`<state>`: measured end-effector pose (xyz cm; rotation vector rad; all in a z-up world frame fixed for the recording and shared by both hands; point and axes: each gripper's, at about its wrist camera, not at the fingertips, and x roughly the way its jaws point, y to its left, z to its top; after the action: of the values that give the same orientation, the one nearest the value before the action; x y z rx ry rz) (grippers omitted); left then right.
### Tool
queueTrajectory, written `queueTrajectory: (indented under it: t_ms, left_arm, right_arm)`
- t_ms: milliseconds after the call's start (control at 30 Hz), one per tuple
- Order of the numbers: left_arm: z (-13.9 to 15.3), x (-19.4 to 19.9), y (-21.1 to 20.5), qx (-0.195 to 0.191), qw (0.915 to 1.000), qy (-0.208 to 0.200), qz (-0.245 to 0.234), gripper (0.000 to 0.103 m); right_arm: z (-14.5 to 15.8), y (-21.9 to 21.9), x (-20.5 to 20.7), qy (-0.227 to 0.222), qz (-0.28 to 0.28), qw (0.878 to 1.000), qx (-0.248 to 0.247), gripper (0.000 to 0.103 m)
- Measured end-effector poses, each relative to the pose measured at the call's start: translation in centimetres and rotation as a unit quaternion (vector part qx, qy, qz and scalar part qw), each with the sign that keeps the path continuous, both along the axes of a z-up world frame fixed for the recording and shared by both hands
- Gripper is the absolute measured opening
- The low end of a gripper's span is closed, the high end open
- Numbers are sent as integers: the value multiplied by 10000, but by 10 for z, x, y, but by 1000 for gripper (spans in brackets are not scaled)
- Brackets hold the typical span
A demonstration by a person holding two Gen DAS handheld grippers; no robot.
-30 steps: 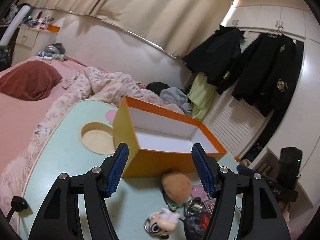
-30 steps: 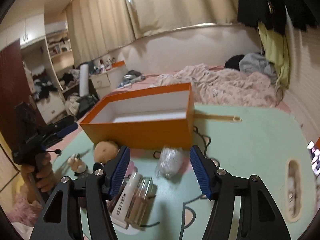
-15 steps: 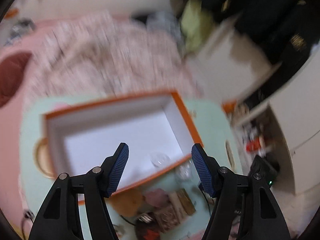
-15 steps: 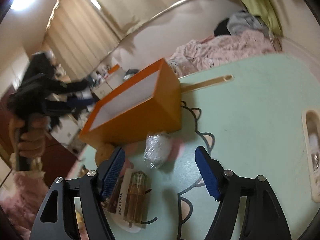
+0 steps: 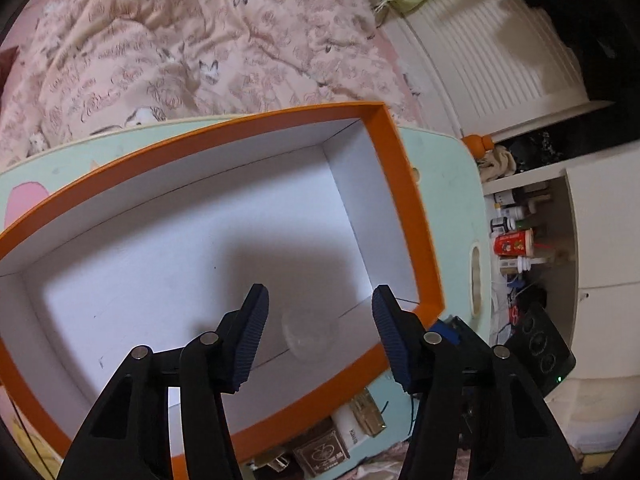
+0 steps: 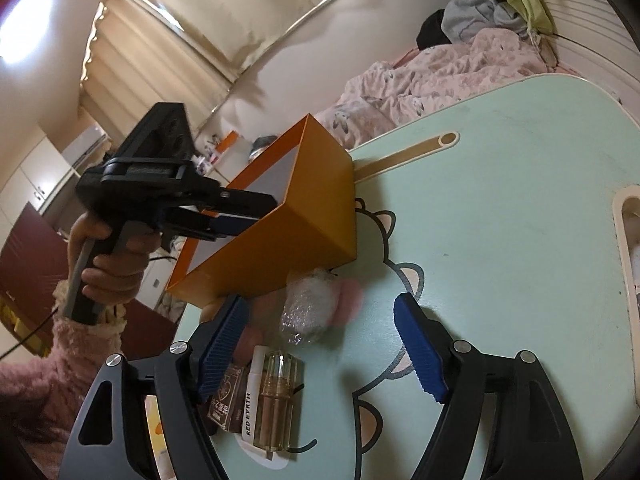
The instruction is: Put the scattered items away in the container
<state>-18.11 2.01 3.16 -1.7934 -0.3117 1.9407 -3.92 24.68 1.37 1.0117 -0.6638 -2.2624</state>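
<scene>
The orange box with a white inside stands on the mint-green table. My left gripper points down into it, jaws closing with nothing pressed between them. A clear round thing lies on the box floor below the fingers. In the right wrist view a hand holds the left gripper over the orange box. My right gripper hangs low over the table, jaws opening. A crinkled clear-wrapped bundle lies between and ahead of its fingers, untouched. A perfume bottle and a white tube lie nearer.
A brown card box lies beside the tube, and a pink plush bit behind the bundle. The table has a tan groove and a cream slot. A bed with a pink quilt lies beyond; a cluttered shelf stands right.
My left gripper swung from facing the box's side to pointing down into it, and its jaws narrowed. My right gripper rolled, widened and edged toward the wrapped bundle.
</scene>
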Motion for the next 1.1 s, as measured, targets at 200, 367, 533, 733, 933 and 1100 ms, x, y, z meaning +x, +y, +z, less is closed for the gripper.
queueTrajectory:
  t_ms: [200,367,533,733,933,1100]
  left_arm:
    - [-7,-9,10,57,9992,-266,-292,47]
    - [-13,-6,0,-61,9976,-652,-245,47]
    - [-22,-1,7,-355,9955,-866,-158,47]
    - [-20,1,15,-568,9955,-720,-221,30]
    - [-6,4,11,-314,9991,-127,-253,19]
    - [24,10,-9,109,9986,509,-125,19]
  right_arm:
    - [1,-7,-4,-42,5,9999,112,77]
    - [0,-12,-6,-60,7,9998,206,78]
    - [1,-12,-7,-51,8,9998,214,79]
    - [0,-13,-9,-50,10,9997,221,79]
    - [-2,-13,-10,-49,2,9997,225,80]
    - [-1,-16,-11,-69,-48,9996,265,80]
